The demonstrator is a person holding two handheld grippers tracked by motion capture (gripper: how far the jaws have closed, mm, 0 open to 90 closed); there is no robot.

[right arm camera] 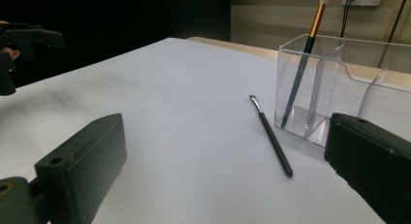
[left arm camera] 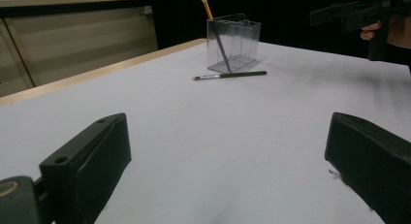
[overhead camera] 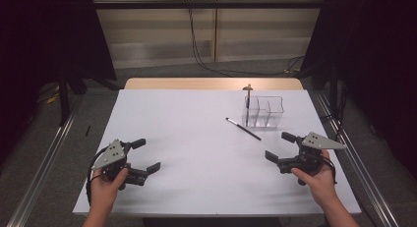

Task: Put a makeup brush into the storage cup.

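A clear plastic organizer [overhead camera: 264, 110] [left arm camera: 233, 42] [right arm camera: 345, 88] with compartments stands at the table's back right. A brush with a gold ferrule [overhead camera: 249, 95] [left arm camera: 213, 25] [right arm camera: 306, 54] leans upright in its left compartment. A thin black brush [overhead camera: 243, 128] [left arm camera: 230, 75] [right arm camera: 271, 135] lies flat on the white table just in front of the organizer. My left gripper [overhead camera: 148, 154] [left arm camera: 228, 175] is open near the front left, nothing between its jaws. My right gripper [overhead camera: 279, 146] [right arm camera: 228, 175] is open at the front right, a short way from the black brush.
The white table top [overhead camera: 196, 138] has a wooden strip along its far edge [overhead camera: 211, 83]. Metal rails [overhead camera: 49, 153] run along both sides on the floor. Cables [overhead camera: 206, 60] hang at the back wall.
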